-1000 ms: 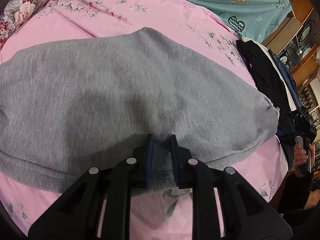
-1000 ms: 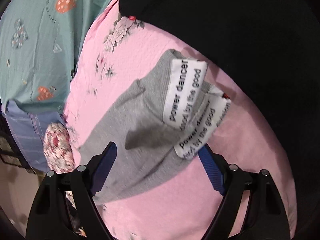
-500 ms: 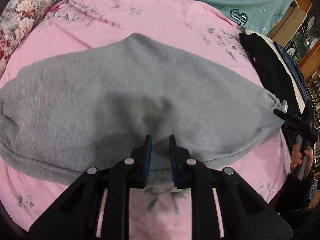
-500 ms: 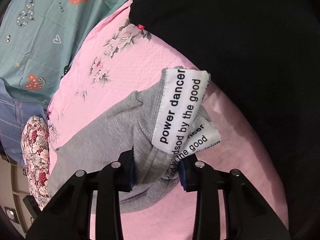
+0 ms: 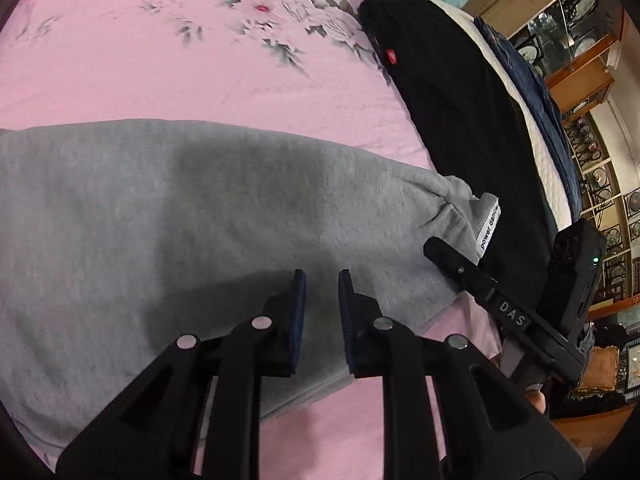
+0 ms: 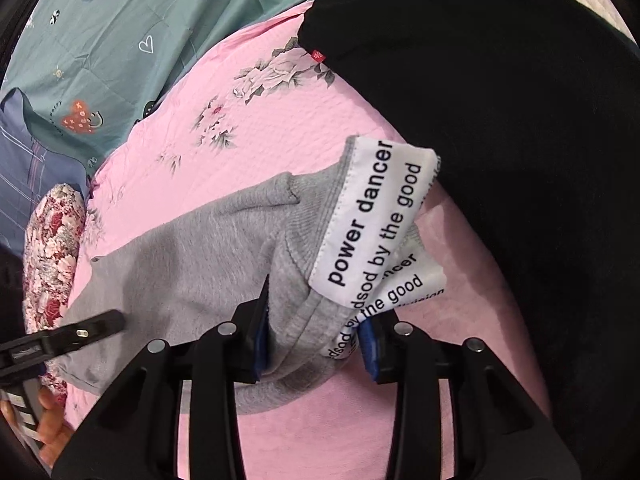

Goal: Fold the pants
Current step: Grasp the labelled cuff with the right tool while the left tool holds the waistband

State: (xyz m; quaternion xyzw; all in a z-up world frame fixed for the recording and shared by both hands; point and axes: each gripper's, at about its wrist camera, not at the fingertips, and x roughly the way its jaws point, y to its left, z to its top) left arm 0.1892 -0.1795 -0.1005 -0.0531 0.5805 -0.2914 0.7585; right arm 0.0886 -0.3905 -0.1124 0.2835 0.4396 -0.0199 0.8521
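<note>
On pink bedsheet [image 5: 168, 64], grey pants [image 5: 168, 216] lengthwise left-right, labelled cuff [image 6: 372, 216] rightward.

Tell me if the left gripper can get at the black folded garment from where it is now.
Probably not directly. The left gripper sits over the gray pants, jaws pinching a fold of them, and the right gripper, clamped on the pants' cuff end, lies between it and the black garment.

We see our left gripper [image 5: 322, 280], jaws narrowly parted, over the grey pants [image 5: 200, 220] spread on the pink bedsheet [image 5: 160, 60], with our right gripper [image 5: 452, 254] at the white-labelled waistband [image 5: 489, 222] beside black clothes [image 5: 460, 120].
</note>
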